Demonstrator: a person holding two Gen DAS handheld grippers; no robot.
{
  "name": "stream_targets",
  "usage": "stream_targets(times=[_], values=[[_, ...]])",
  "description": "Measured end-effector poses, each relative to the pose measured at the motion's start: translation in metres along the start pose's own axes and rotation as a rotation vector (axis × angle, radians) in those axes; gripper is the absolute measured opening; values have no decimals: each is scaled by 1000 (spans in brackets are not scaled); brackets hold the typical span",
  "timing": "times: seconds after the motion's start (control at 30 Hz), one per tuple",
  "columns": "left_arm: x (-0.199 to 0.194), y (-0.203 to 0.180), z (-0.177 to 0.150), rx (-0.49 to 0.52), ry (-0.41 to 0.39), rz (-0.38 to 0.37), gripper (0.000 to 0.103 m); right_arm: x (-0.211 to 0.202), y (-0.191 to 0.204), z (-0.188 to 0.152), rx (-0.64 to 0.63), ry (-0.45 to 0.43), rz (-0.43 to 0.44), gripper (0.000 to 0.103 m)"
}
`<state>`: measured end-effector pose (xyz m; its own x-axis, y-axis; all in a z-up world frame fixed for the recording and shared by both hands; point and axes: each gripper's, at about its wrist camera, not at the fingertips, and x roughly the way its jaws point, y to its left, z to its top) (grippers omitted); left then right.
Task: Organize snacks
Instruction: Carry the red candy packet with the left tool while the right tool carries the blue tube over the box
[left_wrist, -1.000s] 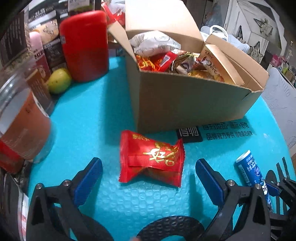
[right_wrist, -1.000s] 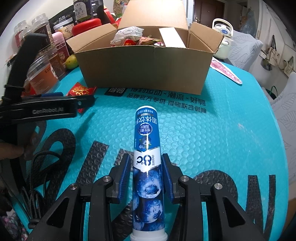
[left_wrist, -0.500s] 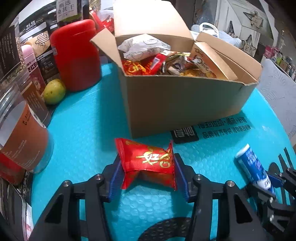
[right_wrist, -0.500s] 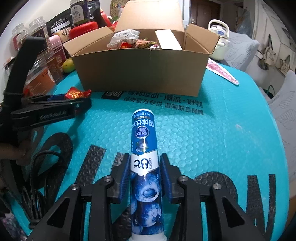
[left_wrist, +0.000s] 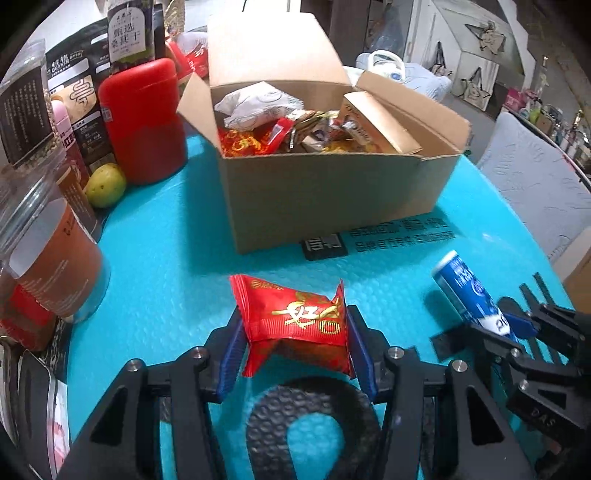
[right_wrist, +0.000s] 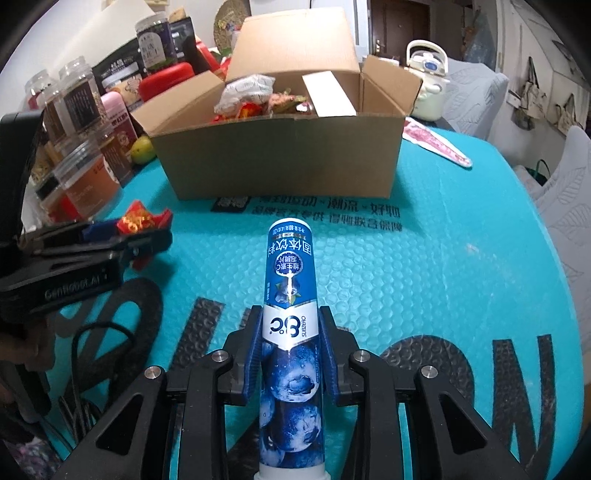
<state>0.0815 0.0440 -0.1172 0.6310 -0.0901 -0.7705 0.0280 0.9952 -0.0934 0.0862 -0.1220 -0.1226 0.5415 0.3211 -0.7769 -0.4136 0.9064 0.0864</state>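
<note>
**Soft packet, hard tube, both pinched**

Lower centre of its view, the left gripper has just been closing and now squeezes the red snack packet: probably light, crinkly, crushable, best held across its padded middle; the right gripper clamps the blue tube mid-body, likely stiff and slick; the cardboard box sits above.

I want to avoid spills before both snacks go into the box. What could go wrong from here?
1. The left gripper pinches only the red snack packet by its soft wrapper; it may slip or crush.
2. The cardboard box already looks heaped, so new items could slide off.
3. The blue tube sticks far beyond the right gripper and may hit the box wall.
</note>
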Motion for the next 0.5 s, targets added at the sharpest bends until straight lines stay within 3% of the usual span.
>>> stream_targets(times=[0.5], values=[[-61,-17,35,63,-158,-17,51,-53,10,37,-43,-159,63,28]])
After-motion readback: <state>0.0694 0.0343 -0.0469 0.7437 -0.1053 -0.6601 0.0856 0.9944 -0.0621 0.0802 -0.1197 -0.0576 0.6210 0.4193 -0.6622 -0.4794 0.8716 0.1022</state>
